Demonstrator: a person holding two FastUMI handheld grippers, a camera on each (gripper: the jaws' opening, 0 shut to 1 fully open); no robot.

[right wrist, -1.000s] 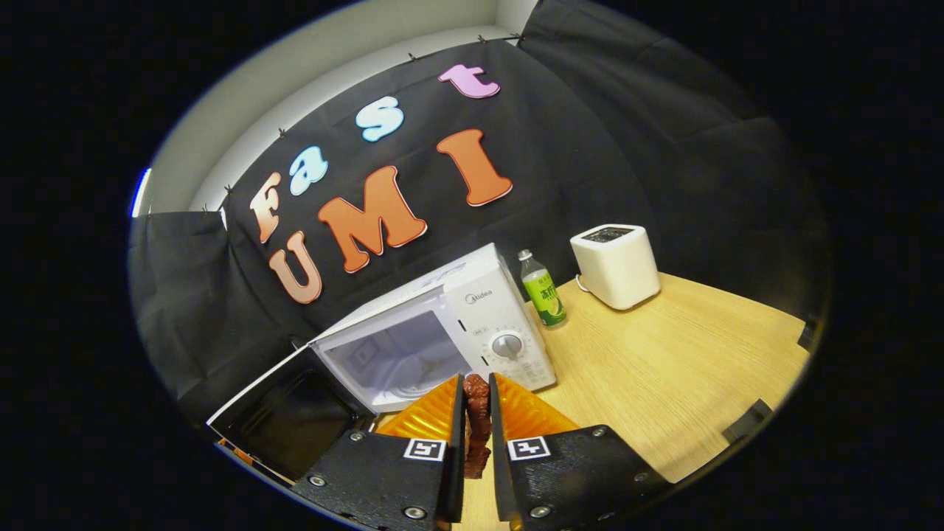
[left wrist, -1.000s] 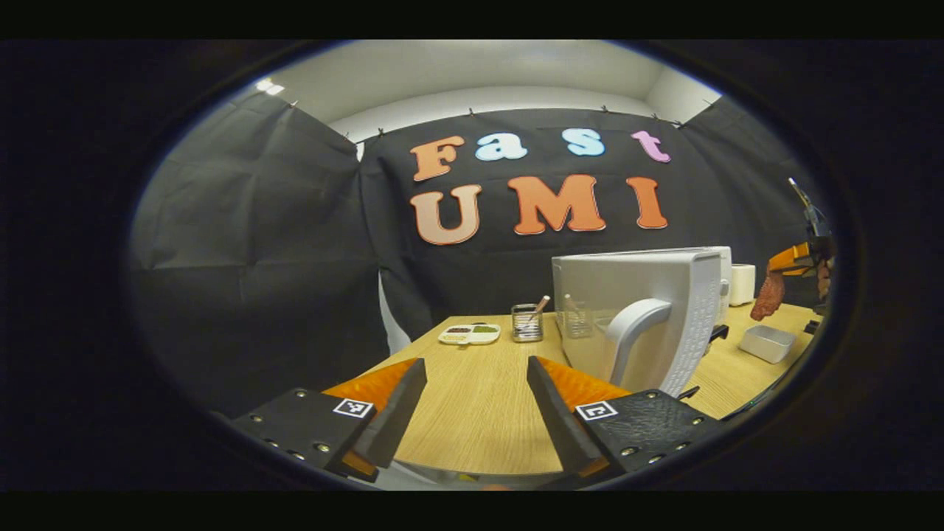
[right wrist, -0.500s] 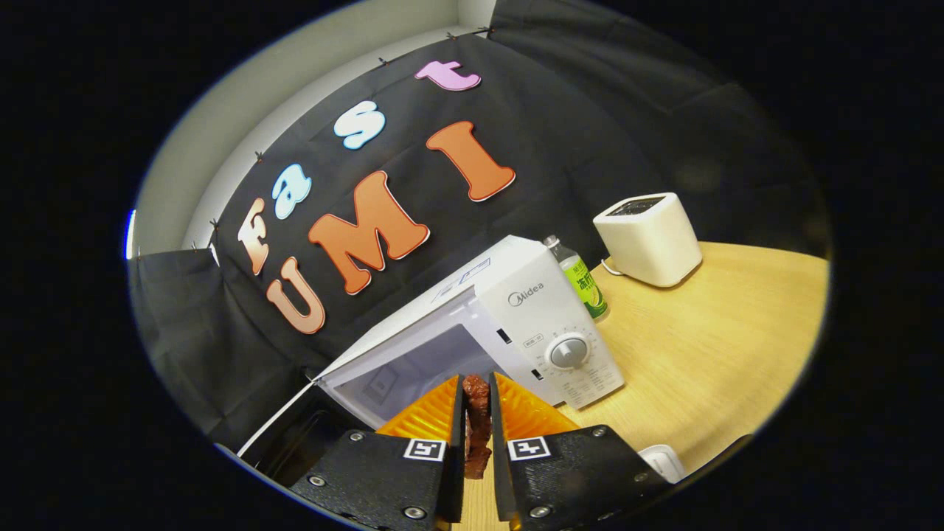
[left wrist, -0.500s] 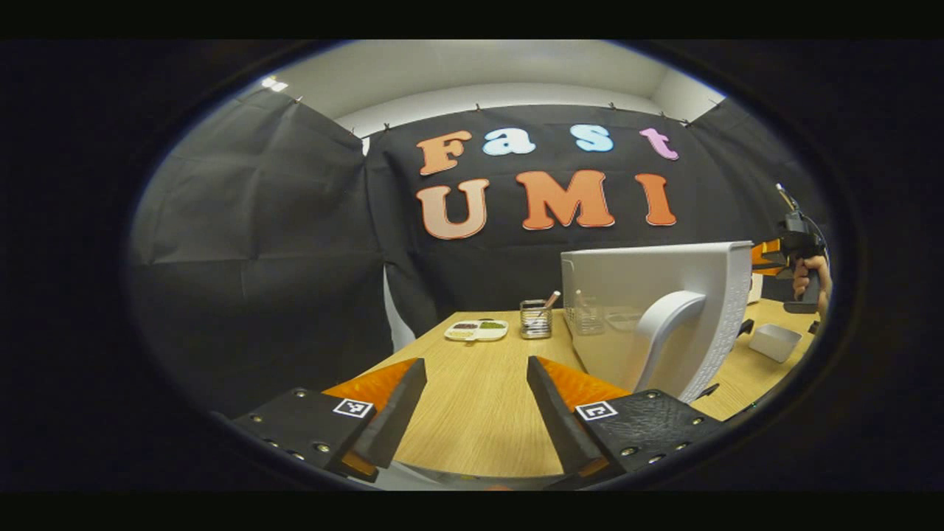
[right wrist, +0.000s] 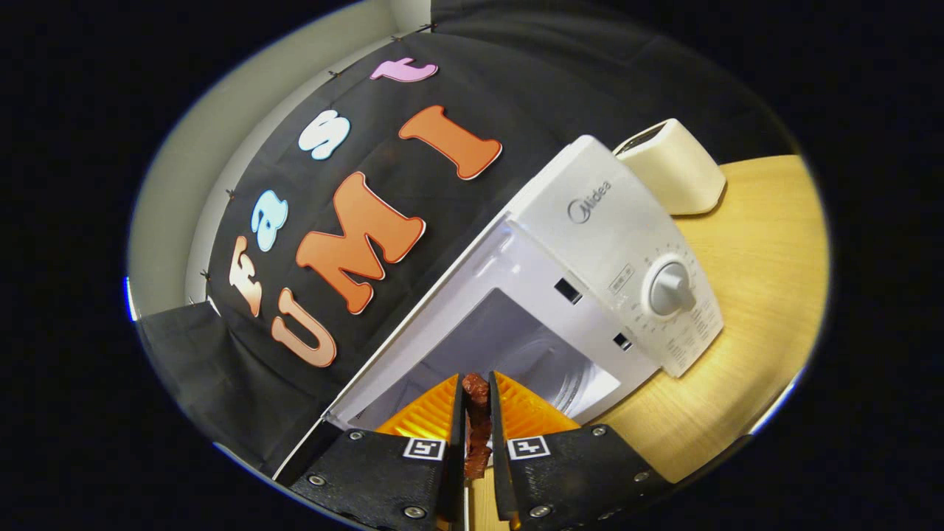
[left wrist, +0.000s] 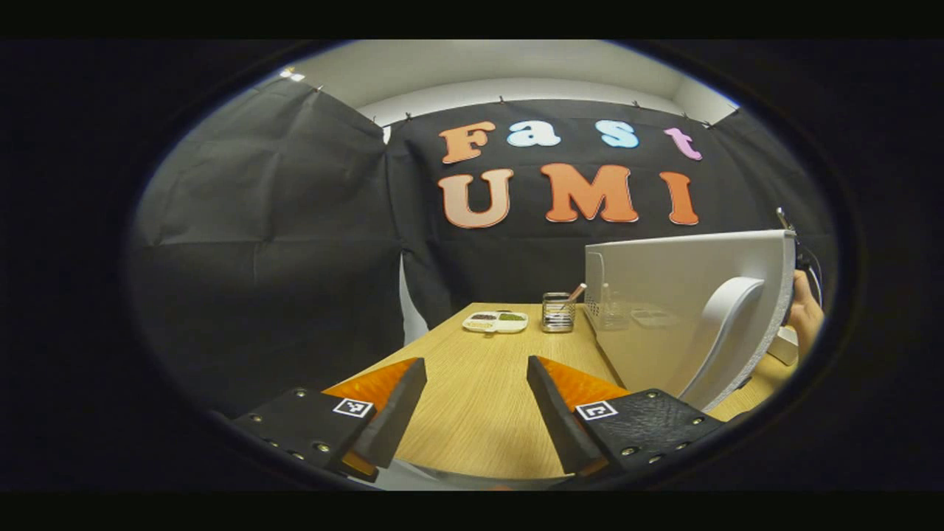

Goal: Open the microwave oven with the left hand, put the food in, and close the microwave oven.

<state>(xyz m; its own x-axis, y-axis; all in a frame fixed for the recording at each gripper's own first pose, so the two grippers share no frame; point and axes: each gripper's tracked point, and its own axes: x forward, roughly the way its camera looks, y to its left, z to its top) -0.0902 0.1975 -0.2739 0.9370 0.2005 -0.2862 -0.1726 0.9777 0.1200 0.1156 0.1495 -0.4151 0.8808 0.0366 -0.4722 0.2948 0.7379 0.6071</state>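
We see left claw spread apart over tabletop, beside microwave door | right claw clamped on meat before open microwave cavity

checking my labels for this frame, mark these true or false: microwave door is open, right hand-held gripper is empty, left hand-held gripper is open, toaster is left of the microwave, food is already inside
1. The microwave door is open: true.
2. The right hand-held gripper is empty: false, both fingers press on a reddish-brown piece of food.
3. The left hand-held gripper is open: true, holding nothing.
4. In the right gripper view the toaster sits left of the microwave: false, it stands beyond its dial side, at upper right.
5. The food already lies inside the microwave: false, it is in the right hand-held gripper at the cavity opening.
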